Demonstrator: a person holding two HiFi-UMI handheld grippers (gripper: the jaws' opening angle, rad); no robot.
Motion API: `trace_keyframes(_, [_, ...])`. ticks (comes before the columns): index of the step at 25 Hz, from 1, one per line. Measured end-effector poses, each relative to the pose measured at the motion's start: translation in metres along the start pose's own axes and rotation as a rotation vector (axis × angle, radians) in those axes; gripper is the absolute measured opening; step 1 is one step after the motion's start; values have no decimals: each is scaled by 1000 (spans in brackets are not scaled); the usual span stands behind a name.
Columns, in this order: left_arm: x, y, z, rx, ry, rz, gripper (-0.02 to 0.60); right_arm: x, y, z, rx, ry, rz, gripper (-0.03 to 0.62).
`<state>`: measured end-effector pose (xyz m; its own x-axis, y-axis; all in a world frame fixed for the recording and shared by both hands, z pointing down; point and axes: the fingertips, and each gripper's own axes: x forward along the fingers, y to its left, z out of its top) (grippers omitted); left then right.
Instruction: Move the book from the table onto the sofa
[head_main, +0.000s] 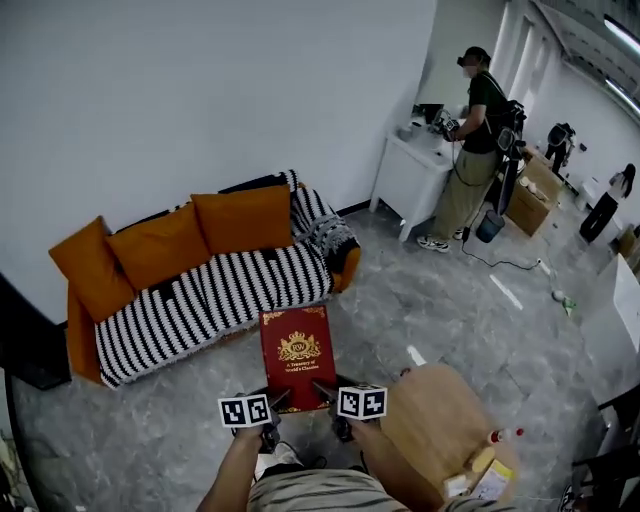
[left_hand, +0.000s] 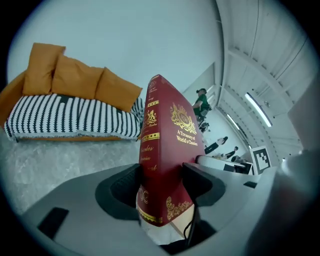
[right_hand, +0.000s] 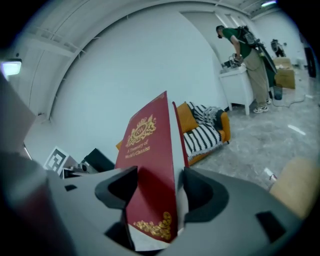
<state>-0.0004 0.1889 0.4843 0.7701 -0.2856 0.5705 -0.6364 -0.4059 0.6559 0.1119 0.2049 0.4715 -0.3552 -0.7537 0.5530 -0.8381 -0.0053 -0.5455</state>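
Observation:
A dark red hardback book (head_main: 297, 356) with gold lettering is held flat in the air over the grey floor, just in front of the sofa (head_main: 210, 295). My left gripper (head_main: 272, 400) is shut on its near left corner and my right gripper (head_main: 325, 393) is shut on its near right corner. In the left gripper view the book (left_hand: 161, 150) stands between the jaws, spine to the left. The right gripper view has the book (right_hand: 150, 175) clamped the same way, its front cover facing left. The sofa has a black-and-white striped seat cover and orange cushions (head_main: 243, 217).
A round wooden table (head_main: 440, 425) with small items near its edge stands at my right. A person (head_main: 472, 140) works at a white counter (head_main: 418, 172) at the back right. Boxes and other people are further right. Grey marble floor lies between me and the sofa.

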Motion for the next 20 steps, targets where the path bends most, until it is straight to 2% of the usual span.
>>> trace_keyframes(9, [-64,90,40,-100,-109,107,268,95,86,2,-93,115,111,298])
trace_keyframes(15, [-82,127,55,-172,-162,147,268,138,114,5,-175,190,158,298])
trace_keyframes(20, [-80,155,75,-221,-196,191,268,179,124,16,-203,241,207,298])
